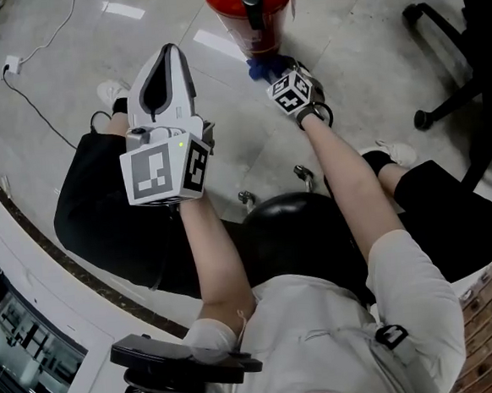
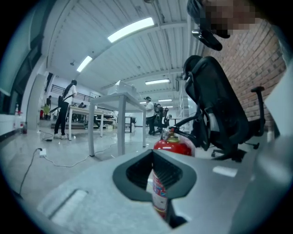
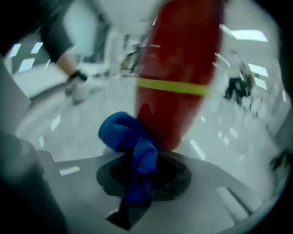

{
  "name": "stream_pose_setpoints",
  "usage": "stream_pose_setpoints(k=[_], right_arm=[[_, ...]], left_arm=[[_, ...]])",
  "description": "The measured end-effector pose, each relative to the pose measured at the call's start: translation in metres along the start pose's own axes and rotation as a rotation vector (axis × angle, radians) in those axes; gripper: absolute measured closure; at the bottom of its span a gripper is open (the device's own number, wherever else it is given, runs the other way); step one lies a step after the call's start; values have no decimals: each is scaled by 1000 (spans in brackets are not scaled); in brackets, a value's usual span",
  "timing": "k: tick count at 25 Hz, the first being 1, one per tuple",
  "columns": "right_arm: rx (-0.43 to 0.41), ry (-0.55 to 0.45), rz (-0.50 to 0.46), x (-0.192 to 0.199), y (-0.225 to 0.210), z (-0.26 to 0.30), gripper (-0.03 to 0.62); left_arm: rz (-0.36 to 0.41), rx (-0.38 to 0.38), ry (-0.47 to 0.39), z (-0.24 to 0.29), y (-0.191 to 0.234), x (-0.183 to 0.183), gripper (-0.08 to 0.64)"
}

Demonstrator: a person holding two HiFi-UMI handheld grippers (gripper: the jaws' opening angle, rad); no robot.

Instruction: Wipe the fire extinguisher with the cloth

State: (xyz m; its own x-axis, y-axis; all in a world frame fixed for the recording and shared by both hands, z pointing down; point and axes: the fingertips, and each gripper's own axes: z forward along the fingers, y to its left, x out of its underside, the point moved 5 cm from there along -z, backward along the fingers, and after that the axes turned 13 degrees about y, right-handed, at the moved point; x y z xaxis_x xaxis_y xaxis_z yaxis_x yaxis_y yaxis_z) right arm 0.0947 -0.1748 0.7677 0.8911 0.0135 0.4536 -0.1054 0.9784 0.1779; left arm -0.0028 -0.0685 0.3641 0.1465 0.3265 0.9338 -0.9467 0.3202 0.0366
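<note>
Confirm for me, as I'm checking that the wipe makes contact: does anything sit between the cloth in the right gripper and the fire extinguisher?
Nothing visible does. The right gripper is shut on the blue cloth, and the cloth's bunched end appears to lie right against the lower red body of the fire extinguisher, though the view is blurred.

Left gripper (image 1: 169,52) raised, fingers (image 2: 137,173) together; right gripper (image 1: 268,69) reaches forward, fingers clamped shut.

Glossy red-painted metal fire extinguisher (image 3: 178,77) beside a soft, nubby blue cloth (image 3: 123,135). The right gripper (image 3: 142,169) has a smooth, matt grey plastic shell and dark, ribbed, rubbery-looking pads (image 3: 176,176) on its jaws. The polished floor (image 1: 363,72) gleams with reflected ceiling lights.
</note>
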Motion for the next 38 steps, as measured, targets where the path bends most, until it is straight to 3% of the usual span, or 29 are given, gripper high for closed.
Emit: stream_pose_setpoints(k=[1,2,4,6,9,11,13,16,19,24,32,35,38], right_arm=[[-99,12,175,-1,-11,-1,523],[-158,7,284,-7,-19,-9,520],[-161,-74,374,-17,-27,-36,520],[-137,-225,522,-21,-34,-73,520],[-179,-457,952,-25,-41,-135,520],[-186,-627,1155,-31,-42,-182,520],[-154,-801,1205,-46,-45,-229,520],[-146,-1053,1201,-80,-57,-289,520],[-147,-1171,1182,-107,-70,-313,520],[-170,-1001,1338,-88,-59,-246,520],[-174,-562,1440,-16,-45,-81,520],[-198,-373,1451,12,-35,-29,520],[-244,-204,1381,26,-30,2,518]], left_arm=[[10,-1,-9,-1,1,-1,560],[9,5,-25,-2,3,-1,560],[-5,24,-53,-5,1,-3,560],[-6,44,-69,-8,-7,-9,560],[-6,72,-90,-10,-16,-19,560],[-5,81,-97,-13,-22,-22,560],[-10,88,-105,-17,-25,-25,560],[-20,77,-123,-25,-23,-29,560],[-21,60,-131,-30,-23,-29,560],[0,83,-126,-27,-34,-27,560],[23,83,-57,1,-32,0,560],[7,65,-23,6,-29,8,560],[7,50,-6,9,-27,8,560]])
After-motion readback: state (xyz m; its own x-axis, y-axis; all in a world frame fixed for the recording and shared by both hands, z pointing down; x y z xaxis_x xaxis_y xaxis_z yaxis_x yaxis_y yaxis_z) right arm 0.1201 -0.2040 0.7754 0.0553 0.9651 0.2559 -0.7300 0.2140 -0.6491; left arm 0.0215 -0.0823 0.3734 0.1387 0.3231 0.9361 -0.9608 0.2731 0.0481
